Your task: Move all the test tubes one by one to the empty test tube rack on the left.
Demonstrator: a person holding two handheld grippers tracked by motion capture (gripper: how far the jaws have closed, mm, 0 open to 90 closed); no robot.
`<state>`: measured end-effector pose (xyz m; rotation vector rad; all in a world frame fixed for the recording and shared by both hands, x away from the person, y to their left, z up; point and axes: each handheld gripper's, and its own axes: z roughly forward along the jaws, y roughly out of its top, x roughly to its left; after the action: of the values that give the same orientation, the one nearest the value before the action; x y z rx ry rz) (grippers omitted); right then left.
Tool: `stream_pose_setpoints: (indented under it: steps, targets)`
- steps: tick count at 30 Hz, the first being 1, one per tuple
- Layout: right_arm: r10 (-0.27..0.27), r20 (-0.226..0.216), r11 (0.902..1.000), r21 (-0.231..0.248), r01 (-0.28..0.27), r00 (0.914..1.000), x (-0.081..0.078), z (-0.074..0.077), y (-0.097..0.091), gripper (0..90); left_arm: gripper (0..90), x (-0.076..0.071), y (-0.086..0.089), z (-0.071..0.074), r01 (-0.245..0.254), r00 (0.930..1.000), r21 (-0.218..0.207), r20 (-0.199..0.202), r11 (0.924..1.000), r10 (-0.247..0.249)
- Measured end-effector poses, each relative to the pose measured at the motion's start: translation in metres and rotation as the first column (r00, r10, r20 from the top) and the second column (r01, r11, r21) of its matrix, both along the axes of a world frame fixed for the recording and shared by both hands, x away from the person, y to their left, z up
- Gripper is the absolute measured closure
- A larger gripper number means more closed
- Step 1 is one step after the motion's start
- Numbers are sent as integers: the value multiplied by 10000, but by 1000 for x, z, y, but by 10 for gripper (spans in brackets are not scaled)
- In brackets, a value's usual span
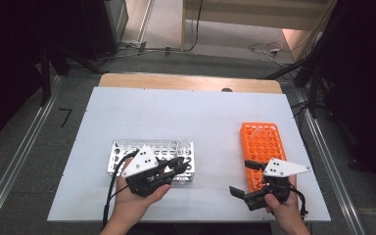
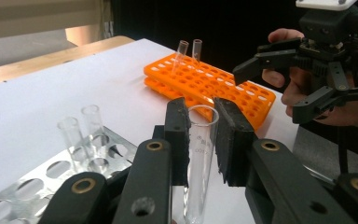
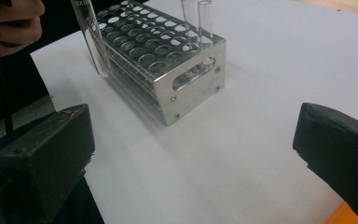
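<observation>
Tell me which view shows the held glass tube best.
The left gripper view: the glass tube stands close up, clamped between the left gripper jaws. The right gripper view catches the tube small near the metal rack; in the high view the gripper hides it.

Clear glossy glass tube (image 2: 200, 154), shiny perforated metal rack (image 3: 168, 56), bright orange plastic rack (image 2: 214, 84) — smooth, matt white tabletop (image 1: 186, 117), pale wood edge (image 1: 186, 82), matt black rough-padded gripper jaws.
</observation>
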<state>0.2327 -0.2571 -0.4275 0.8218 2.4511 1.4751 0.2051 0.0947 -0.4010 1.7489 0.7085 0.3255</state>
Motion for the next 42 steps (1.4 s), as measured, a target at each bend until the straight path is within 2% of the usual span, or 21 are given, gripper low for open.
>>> stream_pose_setpoints:
  steps: [8, 22, 32, 42]
  targets:
    - [-475, 21, 9989, 63, 475, 9989, 5, 0, -19, 0, 751, 8, 10, 7, -352, 9993, -85, 104, 9993, 353]
    - [-960, 16, 9952, 196, 960, 9954, 10, 1, -37, 0, 752, 27, 22, 17, -904, 9954, -170, 291, 9958, 908]
    - [-1080, 17, 9938, 260, 1079, 9942, 12, 1, -44, 0, 752, 43, 25, 17, -1193, 9923, -149, 307, 9927, 1197]
    - [-1141, 26, 9931, 284, 1140, 9935, 13, 1, -49, 0, 752, 64, 28, 14, -1711, 9848, -161, 270, 9851, 1715]
